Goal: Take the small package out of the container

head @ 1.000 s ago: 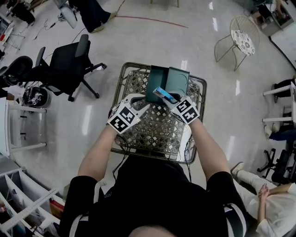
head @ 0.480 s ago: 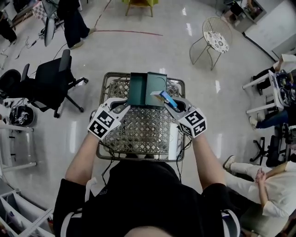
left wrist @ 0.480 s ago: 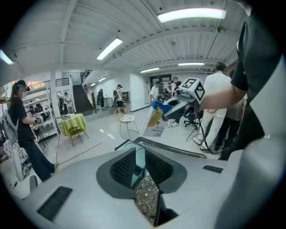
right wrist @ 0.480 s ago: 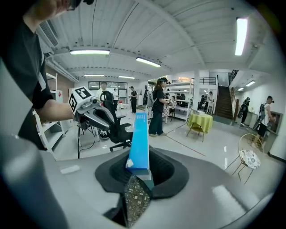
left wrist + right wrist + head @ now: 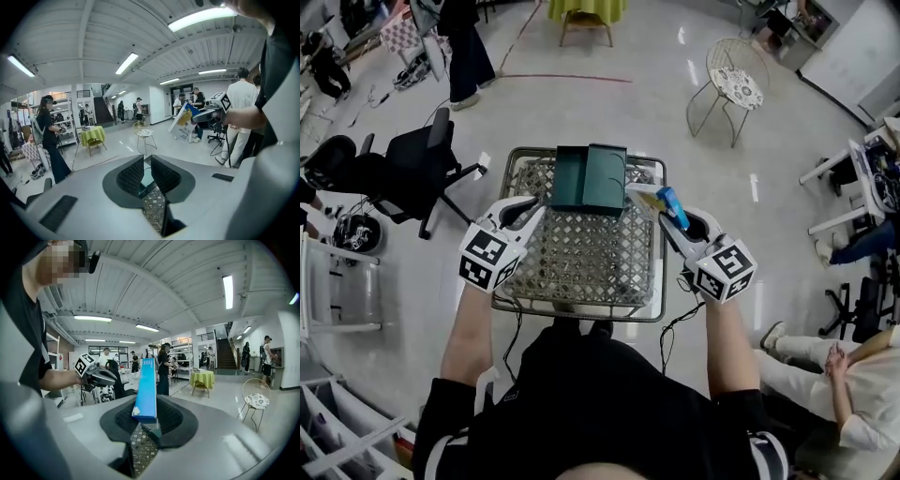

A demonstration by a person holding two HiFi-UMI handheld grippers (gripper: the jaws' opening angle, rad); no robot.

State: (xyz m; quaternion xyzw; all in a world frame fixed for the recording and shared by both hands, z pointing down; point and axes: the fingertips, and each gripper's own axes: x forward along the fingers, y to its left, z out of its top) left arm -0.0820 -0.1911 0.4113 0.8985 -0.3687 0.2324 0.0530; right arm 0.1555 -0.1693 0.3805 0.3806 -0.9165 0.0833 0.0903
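The right gripper (image 5: 146, 420) has its jaws clamped on the small package (image 5: 146, 385), which shows here only as an upright blue edge. The head view puts the package out of and to the right of the green container (image 5: 587, 178), which sits on the wire basket (image 5: 581, 262). The left gripper (image 5: 149, 176), in its own view, has jaws that have just been closing to a narrow gap with nothing between them. That view also catches the package's broad white-and-yellow face.

Slim blue package (image 5: 672, 204) stands clamped in the right tool (image 5: 662, 214), beside the open dark-green container (image 5: 589, 176).
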